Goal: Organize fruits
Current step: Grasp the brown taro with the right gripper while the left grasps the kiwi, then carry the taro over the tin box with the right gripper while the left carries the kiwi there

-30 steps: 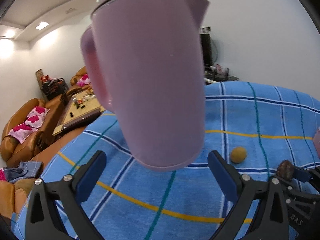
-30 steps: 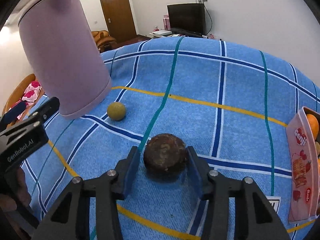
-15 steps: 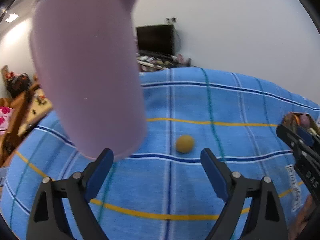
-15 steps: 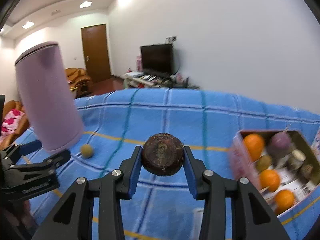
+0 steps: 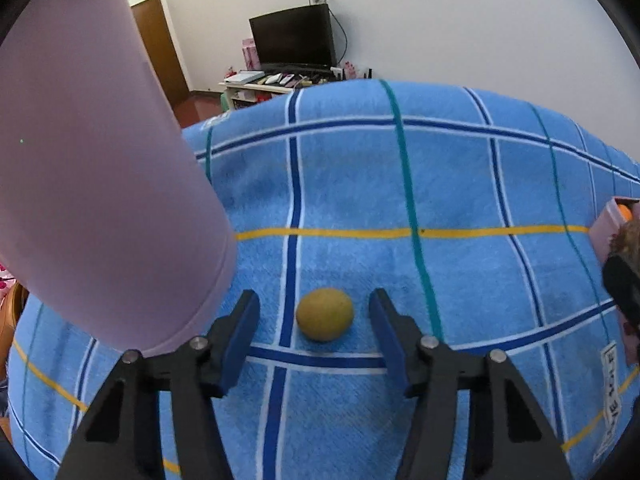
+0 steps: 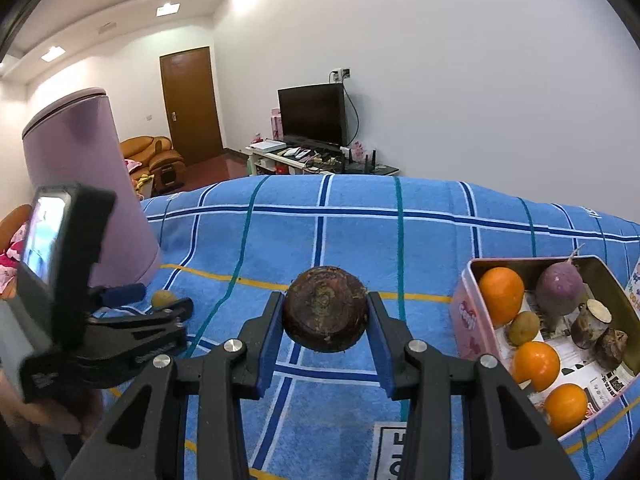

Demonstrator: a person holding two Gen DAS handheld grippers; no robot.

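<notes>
A small yellow-green fruit (image 5: 325, 314) lies on the blue checked cloth (image 5: 460, 184) between the fingers of my left gripper (image 5: 314, 312). Its jaws are closing, with gaps still showing on both sides of the fruit. My right gripper (image 6: 326, 314) is shut on a dark brown round fruit (image 6: 325, 314), held above the cloth. In the right wrist view the left gripper (image 6: 156, 304) sits low at the left with the yellow-green fruit (image 6: 162, 298) at its tips. A pink tin box (image 6: 466, 316) at the right holds several oranges, a purple root and other pieces.
A tall lilac kettle (image 5: 88, 184) stands close to the left gripper's left finger, also the lilac kettle (image 6: 86, 184) in the right view. A white label (image 5: 610, 392) lies on the cloth at the right. A TV stand and a door stand beyond the table.
My left gripper swung right from the kettle, dropped around the yellow-green fruit and narrowed its jaws. My right gripper lifted the brown fruit off the cloth and turned toward the tin box.
</notes>
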